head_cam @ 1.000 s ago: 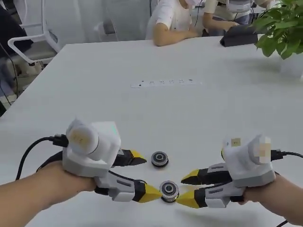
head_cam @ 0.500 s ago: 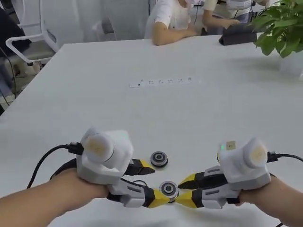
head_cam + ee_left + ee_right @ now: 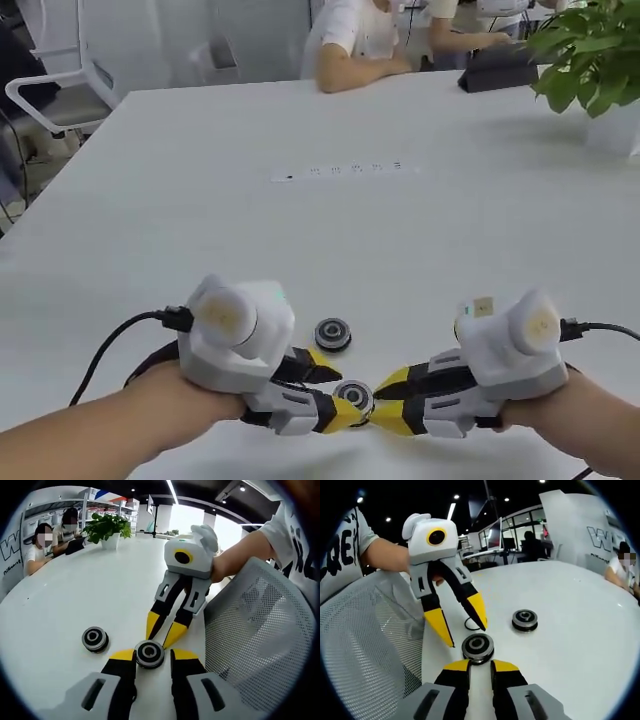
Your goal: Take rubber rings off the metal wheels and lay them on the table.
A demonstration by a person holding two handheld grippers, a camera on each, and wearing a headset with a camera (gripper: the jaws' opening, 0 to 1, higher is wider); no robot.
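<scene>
The small round metal wheel (image 3: 352, 396) sat at 6 o'clock on the white worktop (image 3: 300, 240), its black rubber ring (image 3: 478, 658) on. The left tool (image 3: 152, 656) had open jaws either side of it — the right tool (image 3: 481, 663), open too, faced it. Best was to squeeze the wheel, then peel only rubber, slowly.

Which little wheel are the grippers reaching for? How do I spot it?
On the big white table, find the near edge, where the left gripper and right gripper point yellow tips at each other. The wheel sits right between those tips; the other wheel lies alone, farther out.
</scene>
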